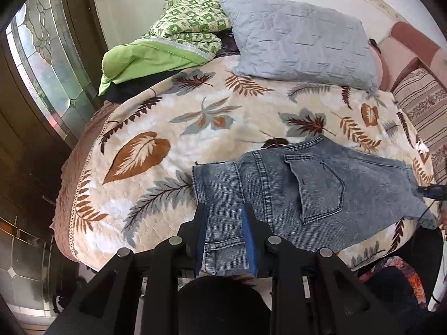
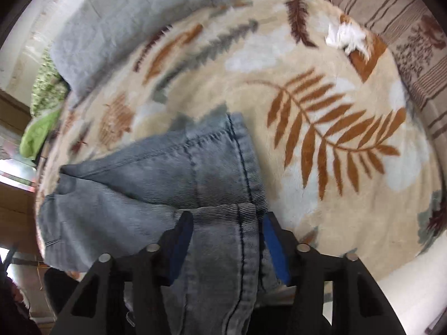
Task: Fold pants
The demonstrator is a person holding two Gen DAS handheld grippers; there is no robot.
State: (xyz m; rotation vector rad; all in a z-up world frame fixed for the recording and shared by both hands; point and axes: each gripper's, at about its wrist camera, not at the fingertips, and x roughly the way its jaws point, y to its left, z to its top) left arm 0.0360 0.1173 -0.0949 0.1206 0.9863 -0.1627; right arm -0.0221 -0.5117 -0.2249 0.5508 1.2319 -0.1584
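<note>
Left gripper [image 1: 224,212] is pinching jeans [image 1: 307,192] at their near-left edge; right gripper [image 2: 226,220] is clamping bunched denim. Ribbed, acid-washed jeans are lying folded on quilted leaf-print bedspread [image 1: 156,128], long axis running left-right, back pocket [image 1: 318,189] facing up.
</note>
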